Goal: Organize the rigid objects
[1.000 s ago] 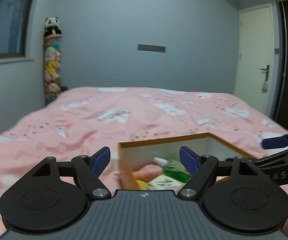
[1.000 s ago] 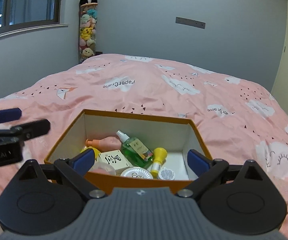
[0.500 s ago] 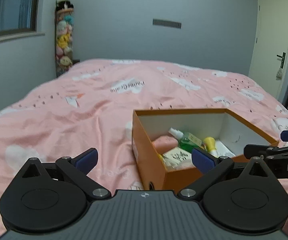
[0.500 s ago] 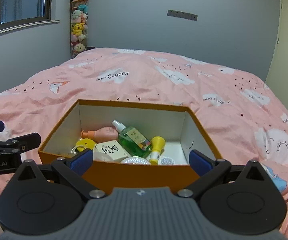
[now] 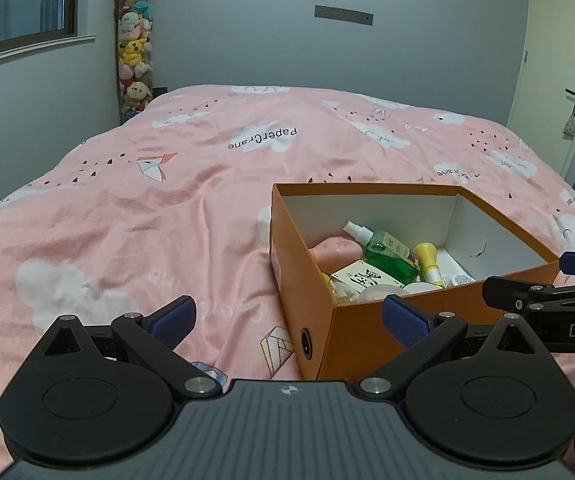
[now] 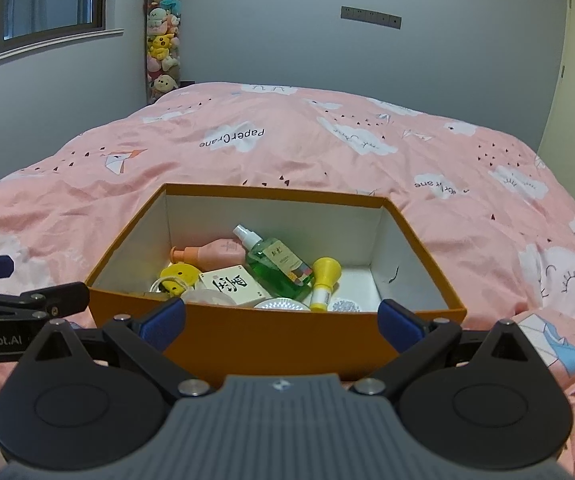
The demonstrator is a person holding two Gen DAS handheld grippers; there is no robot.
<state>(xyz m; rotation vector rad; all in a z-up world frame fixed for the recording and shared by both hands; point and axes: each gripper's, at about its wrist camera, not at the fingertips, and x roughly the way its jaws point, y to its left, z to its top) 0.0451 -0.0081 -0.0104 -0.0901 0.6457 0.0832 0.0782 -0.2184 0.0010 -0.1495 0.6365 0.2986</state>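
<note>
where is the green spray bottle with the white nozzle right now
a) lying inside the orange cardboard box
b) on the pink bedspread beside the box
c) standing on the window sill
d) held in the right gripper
a: the green spray bottle with the white nozzle lies on its side among other items inside the orange cardboard box, with both grippers empty.

Each black plastic two-finger gripper (image 5: 287, 322) (image 6: 281, 322) has blue pads, silver screws and round discs. A grey ribbed housing (image 5: 287, 428) sits between them. White lettering marks the side.
</note>
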